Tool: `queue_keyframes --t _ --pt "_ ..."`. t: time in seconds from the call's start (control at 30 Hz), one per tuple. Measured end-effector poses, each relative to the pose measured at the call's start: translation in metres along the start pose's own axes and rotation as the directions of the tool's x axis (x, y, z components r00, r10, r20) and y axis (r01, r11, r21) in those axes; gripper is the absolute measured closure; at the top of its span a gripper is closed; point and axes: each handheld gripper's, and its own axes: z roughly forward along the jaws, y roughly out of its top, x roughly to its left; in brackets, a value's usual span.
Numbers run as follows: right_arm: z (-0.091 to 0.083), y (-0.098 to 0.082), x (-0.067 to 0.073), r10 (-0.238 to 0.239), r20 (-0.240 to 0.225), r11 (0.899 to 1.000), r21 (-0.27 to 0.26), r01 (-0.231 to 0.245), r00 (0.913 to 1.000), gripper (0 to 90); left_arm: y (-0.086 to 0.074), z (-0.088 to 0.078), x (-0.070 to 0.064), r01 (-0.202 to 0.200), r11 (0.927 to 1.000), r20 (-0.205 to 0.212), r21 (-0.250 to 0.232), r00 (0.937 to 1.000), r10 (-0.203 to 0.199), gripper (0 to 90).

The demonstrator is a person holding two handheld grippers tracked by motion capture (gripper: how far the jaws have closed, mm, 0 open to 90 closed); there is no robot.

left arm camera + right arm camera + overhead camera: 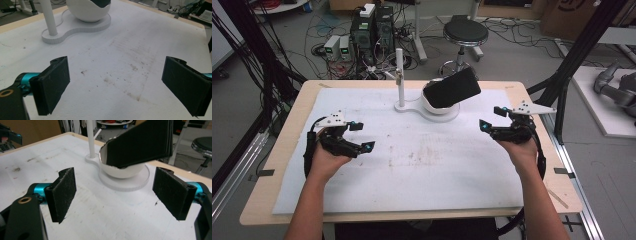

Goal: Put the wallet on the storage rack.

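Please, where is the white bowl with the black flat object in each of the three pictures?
High view: white bowl, top centre of the mat.
Left gripper view: top edge, centre-left.
Right gripper view: upper centre, between the tongs.
Shared landmark: white post beside it.

Mat (412,165) btwn left gripper (360,136) & right gripper (491,118) lies open. Far centre blocked: white stand (412,106) w/ post (399,75), bowl (432,106) & tilted black slab (452,87).
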Motion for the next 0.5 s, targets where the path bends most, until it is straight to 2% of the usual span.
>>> queue_keyframes --t 0.17,0.3,0.43,0.5 --pt "-0.002 -0.02 0.003 0.018 -0.005 1.0 -0.009 -0.019 0.9998 19.7 -0.001 0.001 0.0 0.0 1.0 0.004 -0.01 1.0 0.0 7.9" --pt "-0.002 -0.033 0.005 0.035 -0.016 0.999 -0.023 -0.035 0.9993 19.7 -0.003 0.001 0.001 -0.002 0.9998 -0.01 -0.019 0.9999 0.002 7.9" --pt "0.005 -0.04 0.005 0.027 -0.015 0.999 0.024 -0.026 0.9995 19.7 -0.003 0.0 -0.001 -0.013 0.9996 -0.009 -0.025 0.9999 0.012 7.9" --pt "0.008 -0.043 0.006 0.027 -0.012 0.999 0.023 -0.027 0.9996 19.7 -0.003 0.0 -0.001 -0.015 0.9996 -0.01 -0.025 0.9998 0.014 7.9"
